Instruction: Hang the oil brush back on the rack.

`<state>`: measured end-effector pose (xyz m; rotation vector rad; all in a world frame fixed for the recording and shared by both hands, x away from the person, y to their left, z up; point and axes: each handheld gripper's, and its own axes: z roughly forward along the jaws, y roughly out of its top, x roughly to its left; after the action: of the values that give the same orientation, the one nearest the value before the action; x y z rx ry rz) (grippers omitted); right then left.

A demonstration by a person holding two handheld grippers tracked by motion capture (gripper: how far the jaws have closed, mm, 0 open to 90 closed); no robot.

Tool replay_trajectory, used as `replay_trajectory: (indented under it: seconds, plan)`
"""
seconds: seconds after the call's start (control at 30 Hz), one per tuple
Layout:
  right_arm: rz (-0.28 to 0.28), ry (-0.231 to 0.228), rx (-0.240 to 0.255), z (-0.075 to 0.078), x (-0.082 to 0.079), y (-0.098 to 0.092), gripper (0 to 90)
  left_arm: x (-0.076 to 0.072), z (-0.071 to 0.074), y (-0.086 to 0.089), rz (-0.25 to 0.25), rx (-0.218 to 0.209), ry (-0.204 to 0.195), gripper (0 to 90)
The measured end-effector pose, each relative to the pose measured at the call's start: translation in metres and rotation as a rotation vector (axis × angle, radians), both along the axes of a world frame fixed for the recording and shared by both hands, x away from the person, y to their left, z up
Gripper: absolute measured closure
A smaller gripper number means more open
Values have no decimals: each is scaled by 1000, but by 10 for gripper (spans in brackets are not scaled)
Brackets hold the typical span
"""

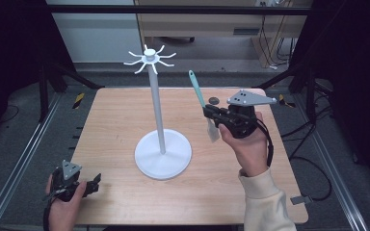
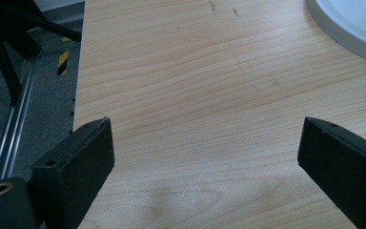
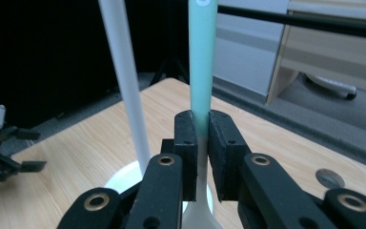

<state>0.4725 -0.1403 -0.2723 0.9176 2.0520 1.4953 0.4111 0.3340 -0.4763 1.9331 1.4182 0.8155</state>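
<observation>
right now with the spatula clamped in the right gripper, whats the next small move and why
Probably lift the right gripper higher and toward the stand's hooks: the spatula is gripped handle-up, its tip below and right of the hooks.

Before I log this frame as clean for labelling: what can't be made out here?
- Spatula: right gripper view, its top is cut by the upper edge; the right gripper covers the blade.
- Stand: left gripper view, its base is cut by the frame corner.
- Small dark thing on the table: high view, too small to identify.
- Left gripper: high view, the hand covers much of it.
</observation>
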Motion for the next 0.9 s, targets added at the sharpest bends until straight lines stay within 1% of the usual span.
replay_trajectory:
  seconds: [0.07, 0.1, 0.13, 0.2, 0.37, 0.5, 0.6, 0.73, 0.9]
  plan:
    - [11, -26, 12, 3, -6, 3, 827, 0, 0, 0, -1, 3, -1, 46]
    - [13, -27, 16, 4, -8, 5, 826, -1, 1, 0, 1, 1, -6, 47]
    - [17, -43, 19, 6, -12, 7, 826, -1, 2, 0, 1, 3, -9, 46]
    - [28, -58, 26, 9, -16, 9, 826, -1, 2, -1, 3, 4, -15, 46]
    - [53, -92, 41, 17, -25, 12, 826, 0, 1, -2, -3, 12, -5, 46]
    - [59, -117, 54, 19, -27, 12, 826, 0, 2, -2, -6, 13, -7, 47]
    - [70, -121, 62, 20, -26, 13, 826, 1, 3, -2, -4, 12, -20, 47]
    - [88, -132, 58, 25, -24, 15, 826, 2, 4, -3, -10, 10, -25, 46]
    - [99, -133, 48, 29, -20, 16, 826, 3, 3, -6, -25, 19, -9, 46]
